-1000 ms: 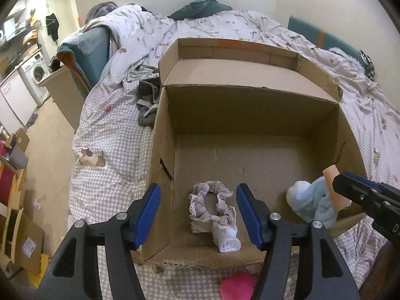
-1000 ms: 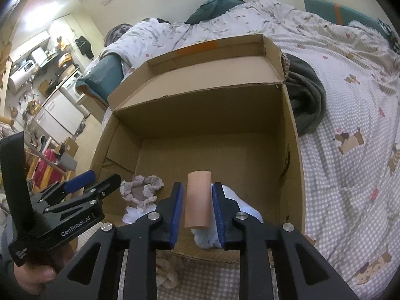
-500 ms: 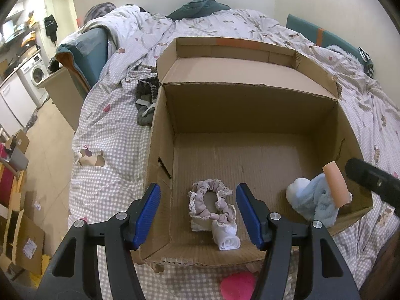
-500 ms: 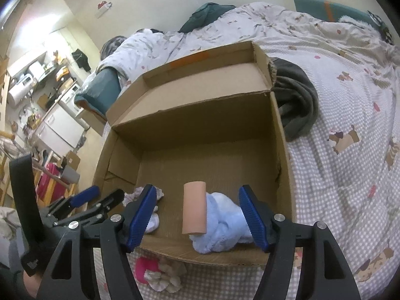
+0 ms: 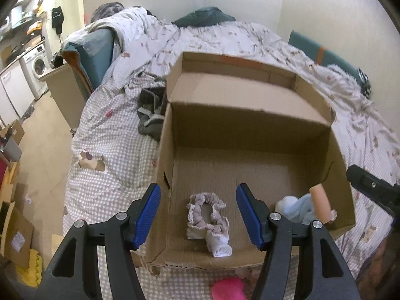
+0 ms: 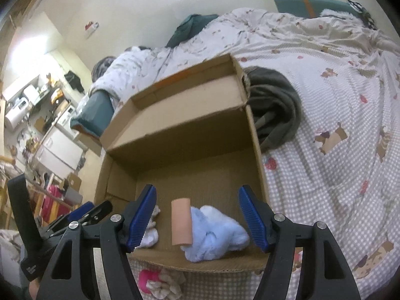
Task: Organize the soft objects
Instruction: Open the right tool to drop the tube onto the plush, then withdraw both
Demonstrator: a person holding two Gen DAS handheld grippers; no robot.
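Observation:
An open cardboard box sits on the bed. Inside lie a mauve lace scrunchie, a white rolled cloth, a fluffy light-blue item and a peach roll leaning on it. My left gripper is open above the box's near left part, empty. My right gripper is open and empty above the peach roll and blue item. Its tip shows at the right edge of the left wrist view.
A pink soft item and a beige frilly one lie on the checked bedspread in front of the box. Dark grey clothing lies beside the box's far corners. The bed's left edge drops to the floor.
My right gripper opened and let go of the peach roll, which now rests on the blue item in the box. The right gripper then pulled back and up. The left gripper barely moved.

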